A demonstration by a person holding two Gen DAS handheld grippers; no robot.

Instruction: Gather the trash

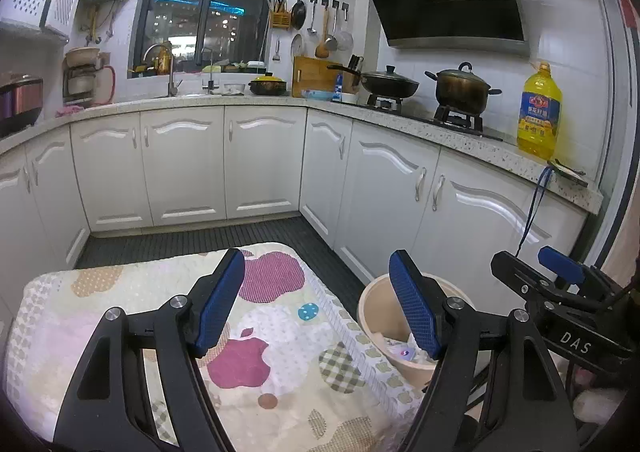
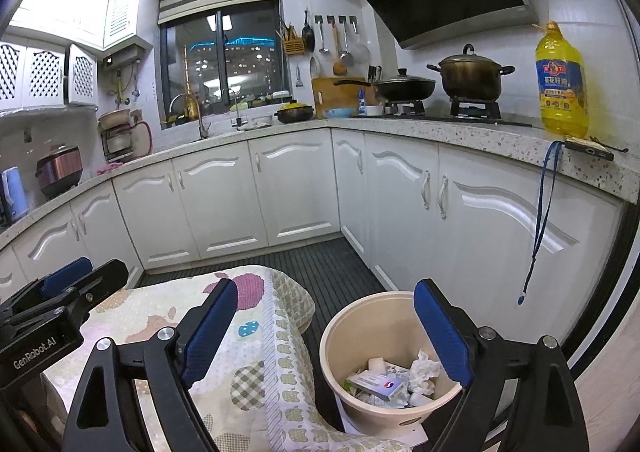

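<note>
A beige trash bin point(image 2: 360, 336) stands on the floor right of a cloth-covered table point(image 2: 248, 352). In it lie a small white carton point(image 2: 378, 383), crumpled tissue point(image 2: 425, 371) and other scraps. My right gripper point(image 2: 332, 336) is open and empty, above the table's right edge and the bin. My left gripper point(image 1: 320, 304) is open and empty above the table point(image 1: 160, 292); the bin point(image 1: 376, 312) shows behind its right finger. Each gripper shows at the edge of the other's view.
White kitchen cabinets point(image 1: 184, 167) run along the back and right. The counter holds a yellow oil bottle point(image 1: 539, 111), a pot point(image 1: 462, 89) and a pan point(image 1: 390, 83) on the stove. A blue lanyard point(image 2: 540, 219) hangs off the counter edge. The floor mat point(image 2: 320, 264) is dark.
</note>
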